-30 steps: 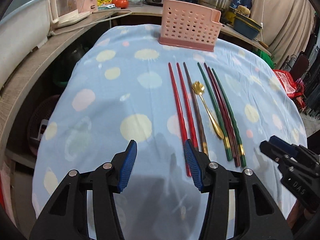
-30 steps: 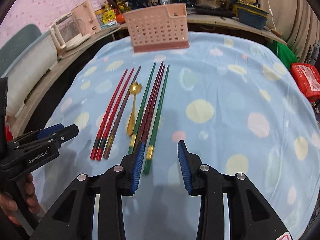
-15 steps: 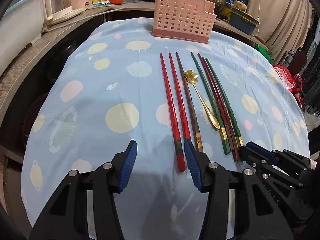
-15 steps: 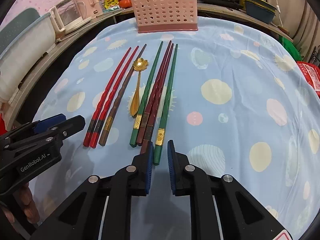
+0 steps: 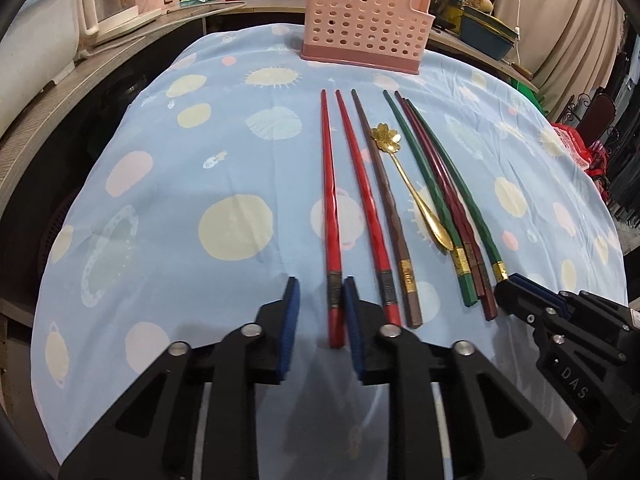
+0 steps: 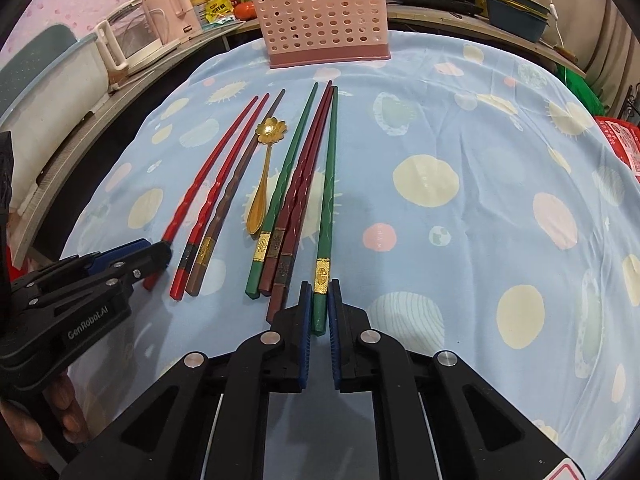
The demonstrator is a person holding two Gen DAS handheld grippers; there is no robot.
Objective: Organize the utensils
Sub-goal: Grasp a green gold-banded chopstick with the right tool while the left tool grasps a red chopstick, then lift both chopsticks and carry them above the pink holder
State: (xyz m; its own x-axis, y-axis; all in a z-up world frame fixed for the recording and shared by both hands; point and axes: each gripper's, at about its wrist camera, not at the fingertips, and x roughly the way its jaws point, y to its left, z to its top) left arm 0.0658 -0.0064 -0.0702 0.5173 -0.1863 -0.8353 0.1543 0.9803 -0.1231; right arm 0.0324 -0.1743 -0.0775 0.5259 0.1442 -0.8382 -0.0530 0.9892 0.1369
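Several chopsticks lie side by side on the blue dotted cloth: two red, one brown, two green and two maroon, with a gold flower spoon (image 5: 412,184) among them. My left gripper (image 5: 319,294) is half open; the thick end of the leftmost red chopstick (image 5: 332,224) lies between its fingers, by the right pad. My right gripper (image 6: 319,294) has nearly closed around the thick end of the rightmost green chopstick (image 6: 327,200), which still rests on the cloth. A pink perforated utensil basket (image 5: 366,20) stands at the table's far edge, also in the right wrist view (image 6: 324,16).
A counter with a pink kettle (image 6: 164,20), bottles and a tomato runs behind and left of the table. Steel pots and a blue tub (image 5: 486,36) sit at the back right. A red bag (image 6: 620,144) lies off the right edge.
Both grippers moved forward and down to the chopstick ends. The left jaws narrowed around the red chopstick; the right jaws closed in on the green chopstick.
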